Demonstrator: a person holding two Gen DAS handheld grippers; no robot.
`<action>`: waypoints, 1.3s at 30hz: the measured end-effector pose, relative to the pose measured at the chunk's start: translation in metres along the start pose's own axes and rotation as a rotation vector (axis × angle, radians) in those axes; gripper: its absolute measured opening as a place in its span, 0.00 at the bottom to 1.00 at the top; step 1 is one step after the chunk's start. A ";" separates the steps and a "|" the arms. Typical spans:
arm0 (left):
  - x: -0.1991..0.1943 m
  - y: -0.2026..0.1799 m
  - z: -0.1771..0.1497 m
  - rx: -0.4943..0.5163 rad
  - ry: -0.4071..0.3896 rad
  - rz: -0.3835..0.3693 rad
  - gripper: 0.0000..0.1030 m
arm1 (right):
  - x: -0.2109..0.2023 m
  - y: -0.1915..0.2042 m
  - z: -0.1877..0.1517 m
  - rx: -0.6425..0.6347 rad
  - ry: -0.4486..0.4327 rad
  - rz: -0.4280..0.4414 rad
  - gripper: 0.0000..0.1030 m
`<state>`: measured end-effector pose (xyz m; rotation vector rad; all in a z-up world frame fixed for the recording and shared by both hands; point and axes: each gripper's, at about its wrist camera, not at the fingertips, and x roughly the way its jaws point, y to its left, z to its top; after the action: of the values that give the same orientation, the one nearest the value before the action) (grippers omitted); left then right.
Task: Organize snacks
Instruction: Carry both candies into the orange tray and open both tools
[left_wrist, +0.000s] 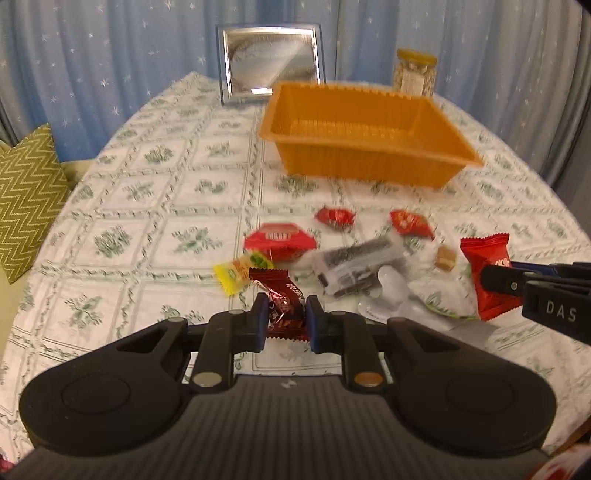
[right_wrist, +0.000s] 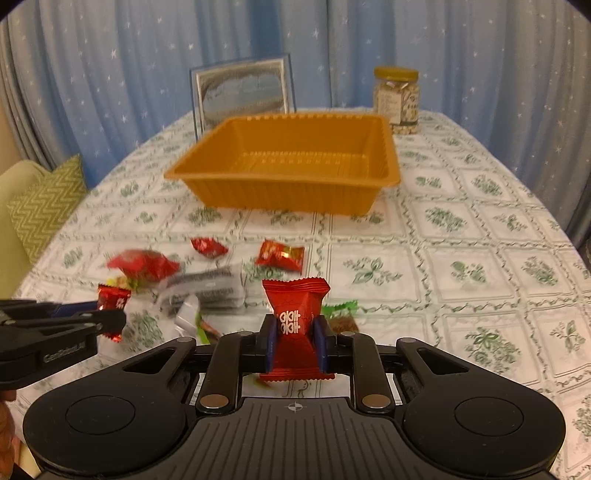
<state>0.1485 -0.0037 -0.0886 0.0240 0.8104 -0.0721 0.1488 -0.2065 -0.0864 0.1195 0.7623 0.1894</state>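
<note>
Two hand-held grippers each lift a wrapped snack above a surface (right_wrist: 461, 229) covered with a white cloth printed in green floral squares. The left gripper (left_wrist: 284, 317) has its blue-padded jaws closed on a dark red foil snack (left_wrist: 282, 299), which stands crumpled between the pads. The right gripper (right_wrist: 295, 343) has its jaws pinched on a bright red packet (right_wrist: 295, 314) with white characters, held upright with its crimped top edge showing above the pads. In the left wrist view, that same right gripper enters from the right edge, clamping the red packet from the side. An empty orange plastic tray (right_wrist: 295, 184) with ribbed walls sits farther back on the surface, well apart from both grippers. Between the tray and the grippers lies a loose scatter of snacks: a large red pouch (left_wrist: 280, 240), two small red sweets (left_wrist: 334, 217), a yellow-and-green wrapper (left_wrist: 240, 271) and a clear pack with dark contents (left_wrist: 354, 262), some blurred. A small tan cube (left_wrist: 445, 256) rests near the clear wrappers. Behind the tray stand a silver framed plaque (left_wrist: 269, 62) and a yellow-lidded jar (right_wrist: 397, 99), set against a blue star-patterned curtain (right_wrist: 110, 74). A green zigzag cushion (left_wrist: 26, 199) lies off the surface at left.
</note>
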 end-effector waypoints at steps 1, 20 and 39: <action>-0.006 -0.001 0.004 0.002 -0.012 -0.004 0.19 | -0.004 -0.001 0.004 0.006 -0.009 0.004 0.21; 0.058 -0.025 0.157 0.075 -0.182 -0.147 0.19 | 0.055 -0.045 0.157 0.076 -0.117 0.026 0.21; 0.128 -0.021 0.169 0.061 -0.126 -0.174 0.39 | 0.121 -0.063 0.160 0.143 -0.073 0.058 0.21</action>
<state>0.3569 -0.0405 -0.0650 0.0064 0.6827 -0.2607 0.3541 -0.2483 -0.0642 0.2833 0.6995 0.1846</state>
